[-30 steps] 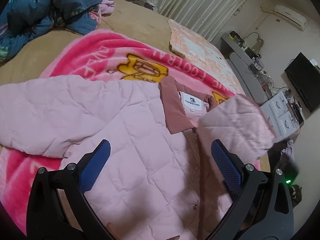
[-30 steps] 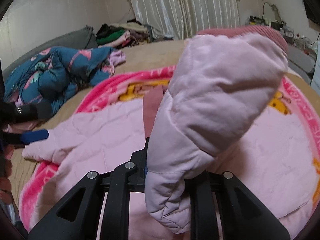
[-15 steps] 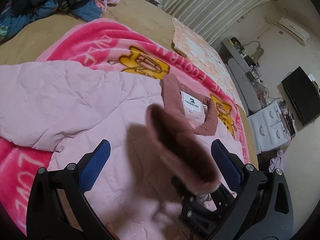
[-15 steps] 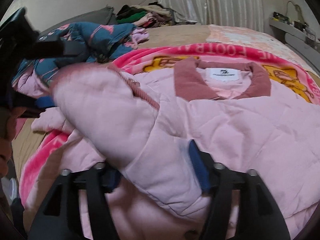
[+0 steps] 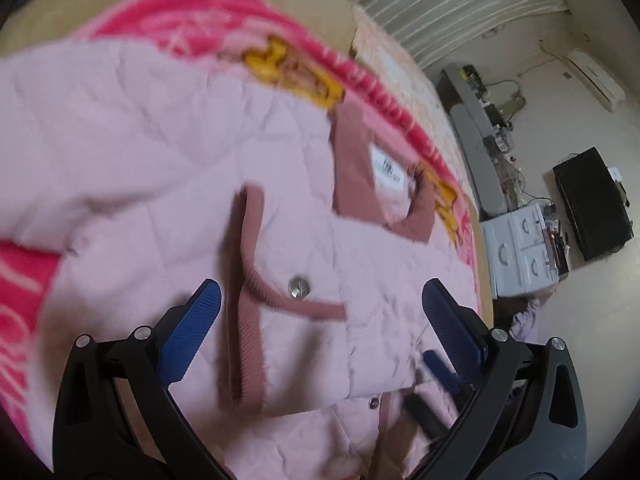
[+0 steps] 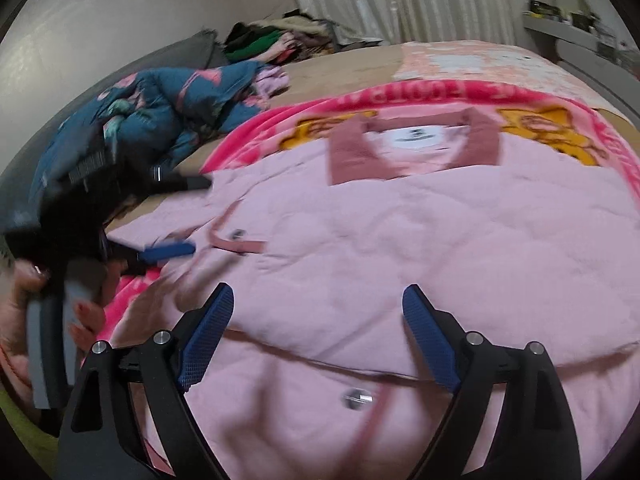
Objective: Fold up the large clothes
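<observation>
Opening wide, the right hand-held gripper (image 6: 318,334) and left hand-held gripper (image 5: 318,322) grip nothing above the jacket (image 6: 400,240).

Quick count of what's on the bed: one pale pink quilted jacket (image 6: 420,240) with a dusty-rose ribbed collar, and I can make out two shiny metal snap buttons (image 6: 359,398) on it in the right wrist view, maybe more hidden in the blur. One hot-pink fleece blanket (image 6: 256,136) underneath, with two yellow cartoon figures (image 6: 548,136) printed on it. One crumpled dark-blue floral quilt (image 6: 160,116). One heap of mixed clothes (image 6: 276,38) by the curtain, too jumbled to count. Two black grippers with blue pads (image 5: 316,328), (image 6: 318,334). One black flat screen (image 5: 592,204).
</observation>
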